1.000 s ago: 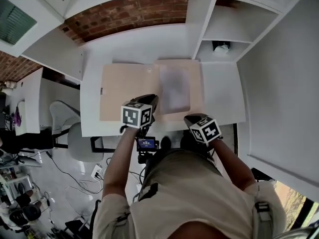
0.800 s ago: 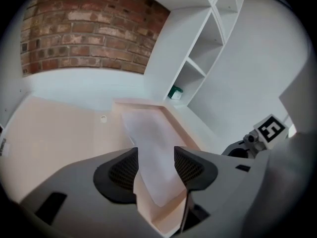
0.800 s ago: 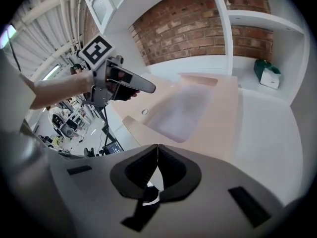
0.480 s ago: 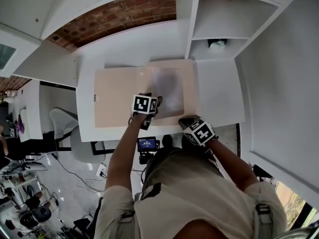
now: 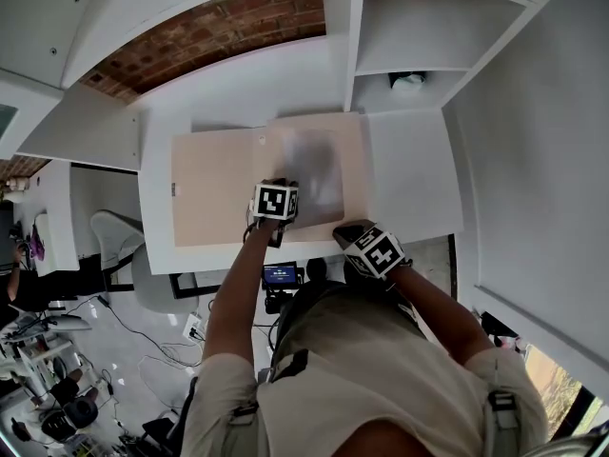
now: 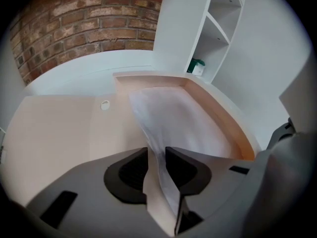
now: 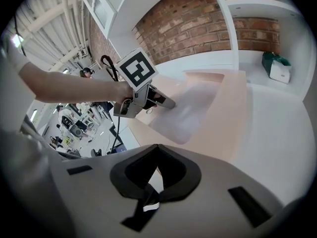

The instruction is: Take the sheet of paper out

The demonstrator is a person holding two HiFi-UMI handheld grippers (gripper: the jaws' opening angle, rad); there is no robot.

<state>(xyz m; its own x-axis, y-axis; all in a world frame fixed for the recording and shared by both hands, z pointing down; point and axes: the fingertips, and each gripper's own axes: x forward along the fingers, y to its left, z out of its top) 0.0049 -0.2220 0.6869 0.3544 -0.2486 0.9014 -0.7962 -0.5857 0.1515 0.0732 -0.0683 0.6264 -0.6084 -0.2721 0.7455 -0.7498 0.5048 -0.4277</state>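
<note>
A beige folder (image 5: 214, 184) lies open on the white desk (image 5: 409, 179). On its right half rests the pale sheet of paper (image 5: 319, 169). My left gripper (image 5: 284, 185) stands over the sheet's left edge. In the left gripper view that edge of the sheet (image 6: 183, 118) curls up between the jaws of the left gripper (image 6: 157, 155), which are closing, and both pads touch it. The right gripper (image 5: 350, 228) sits at the folder's front right corner. Its jaws (image 7: 157, 150) look shut, with the sheet (image 7: 190, 110) and the left gripper (image 7: 158, 100) ahead of them.
White shelves rise at the desk's back right, with a green and white box (image 5: 407, 80) in one bay. A brick wall (image 5: 209, 27) runs behind the desk. A grey chair (image 5: 114, 246) stands below the desk's left end.
My left gripper has dropped from above the desk's front edge onto the sheet's left edge, and the sheet now stands between its jaws. The right gripper has hardly moved.
</note>
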